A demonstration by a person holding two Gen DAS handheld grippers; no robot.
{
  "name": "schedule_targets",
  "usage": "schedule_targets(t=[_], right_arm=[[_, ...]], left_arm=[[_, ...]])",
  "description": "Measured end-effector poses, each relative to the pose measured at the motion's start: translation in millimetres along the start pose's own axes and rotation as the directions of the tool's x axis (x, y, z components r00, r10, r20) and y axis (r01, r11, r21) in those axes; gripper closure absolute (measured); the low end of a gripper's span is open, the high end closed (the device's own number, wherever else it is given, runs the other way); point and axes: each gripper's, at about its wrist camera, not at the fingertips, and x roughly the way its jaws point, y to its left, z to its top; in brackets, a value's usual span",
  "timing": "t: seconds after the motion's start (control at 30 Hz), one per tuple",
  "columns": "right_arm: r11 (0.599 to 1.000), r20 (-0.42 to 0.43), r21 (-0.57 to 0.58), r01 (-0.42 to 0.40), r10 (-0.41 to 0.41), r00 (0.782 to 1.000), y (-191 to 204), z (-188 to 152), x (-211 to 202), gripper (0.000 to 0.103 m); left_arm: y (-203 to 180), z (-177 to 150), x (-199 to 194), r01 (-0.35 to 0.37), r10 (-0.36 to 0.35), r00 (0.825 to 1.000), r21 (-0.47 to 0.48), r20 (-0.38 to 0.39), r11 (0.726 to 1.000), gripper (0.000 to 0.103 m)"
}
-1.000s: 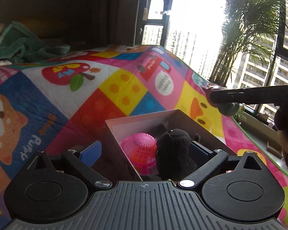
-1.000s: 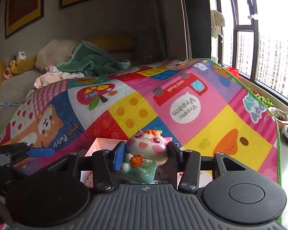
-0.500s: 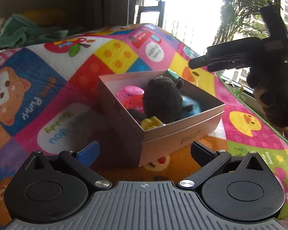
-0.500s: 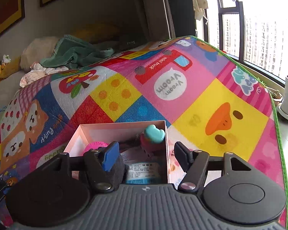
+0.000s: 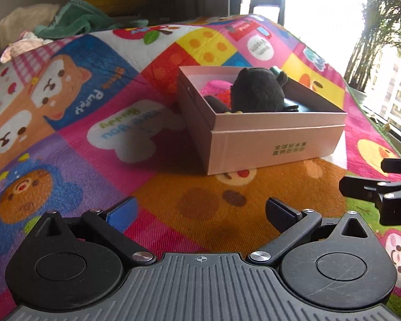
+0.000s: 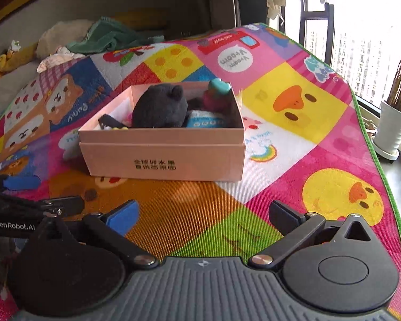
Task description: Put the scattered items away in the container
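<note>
A pink cardboard box (image 5: 275, 144) (image 6: 163, 160) stands on the colourful play mat. Inside it lie a black plush toy (image 5: 256, 91) (image 6: 160, 107), a pink plastic ball (image 5: 214, 91), a toy with a teal heart top (image 6: 218, 92) and a blue packet (image 6: 205, 121). My left gripper (image 5: 200, 214) is open and empty, low over the mat, well in front of the box. My right gripper (image 6: 205, 216) is open and empty, also in front of the box. Each gripper shows at the edge of the other's view.
The play mat (image 6: 294, 101) covers the floor. A green blanket and pillows (image 6: 112, 36) lie at its far edge. A white plant pot (image 6: 393, 131) stands by the window on the right, beyond the mat's green border.
Both grippers have pulled back from the box and lowered. The right gripper let go of the pink and teal toy, which now rests in the box.
</note>
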Motion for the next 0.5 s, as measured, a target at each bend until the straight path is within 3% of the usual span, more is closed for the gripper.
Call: schedule_targets(t=[0.2,0.33,0.5], right_arm=[[1.0,-0.103,0.01,-0.022,0.023,0.994,-4.1,-0.3,24.4,0.0],[0.996,-0.096,-0.07,0.05,-0.056,0.994,-3.1,4.6,34.3,0.0],[1.0,-0.104,-0.027,-0.009,0.006,0.995,-15.6,6.8,41.3,0.0]], left_arm=[[-15.7,1.2,10.6,-0.017,0.02,0.999,0.066,-0.036,0.998,0.0],[-18.6,2.8,15.7,-0.02,0.021,0.999,0.035,-0.028,0.999,0.0],[-19.9,0.2,14.1,-0.029,0.03,0.999,0.026,-0.016,0.999,0.0]])
